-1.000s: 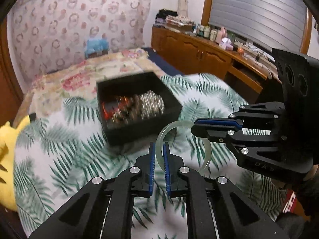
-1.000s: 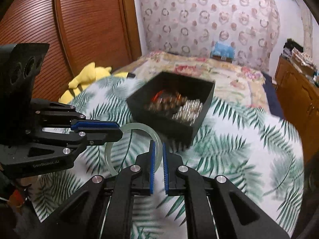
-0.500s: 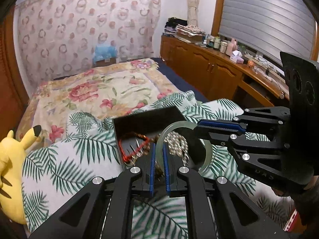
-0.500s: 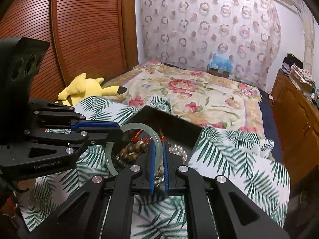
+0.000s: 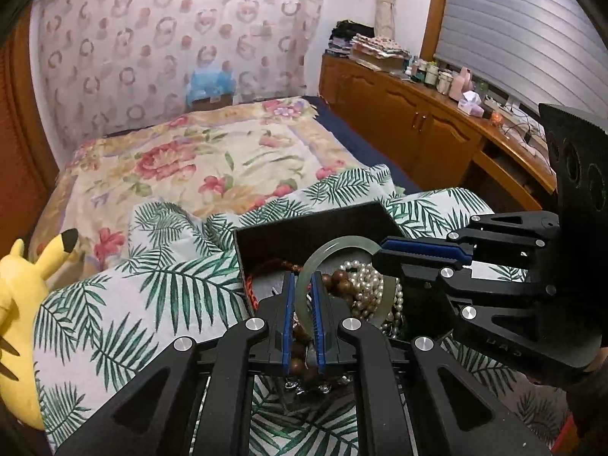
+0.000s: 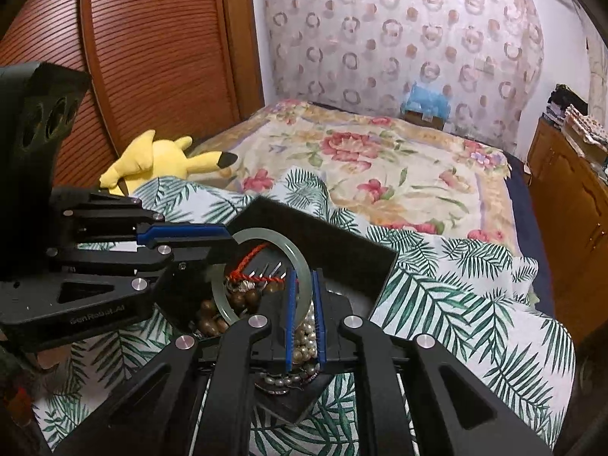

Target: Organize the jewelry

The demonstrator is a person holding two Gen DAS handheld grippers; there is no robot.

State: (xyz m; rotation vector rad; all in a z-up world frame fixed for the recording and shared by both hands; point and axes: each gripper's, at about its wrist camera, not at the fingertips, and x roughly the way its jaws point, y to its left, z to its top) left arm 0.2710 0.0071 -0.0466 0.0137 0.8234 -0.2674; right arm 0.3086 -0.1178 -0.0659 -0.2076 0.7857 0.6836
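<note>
Both the left gripper (image 5: pixel 304 285) and right gripper (image 6: pixel 304 285) clenched a smooth, pale-green bangle (image 5: pixel 342 241) above the black box (image 5: pixel 304 224); only the right view showed the ribbed wooden door (image 6: pixel 152 57).

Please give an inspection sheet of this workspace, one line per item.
Surface: bed with palm-leaf cover.
Job's things: pale green bangle above open black box holding pearls, brown beads, red cord.
Clutter: yellow plush toy.
Grippers: left hand-held gripper and right hand-held gripper both shut on the bangle.
Cables: some on the wooden sideboard.
Surroundings: patterned curtain, wooden wardrobe door.
</note>
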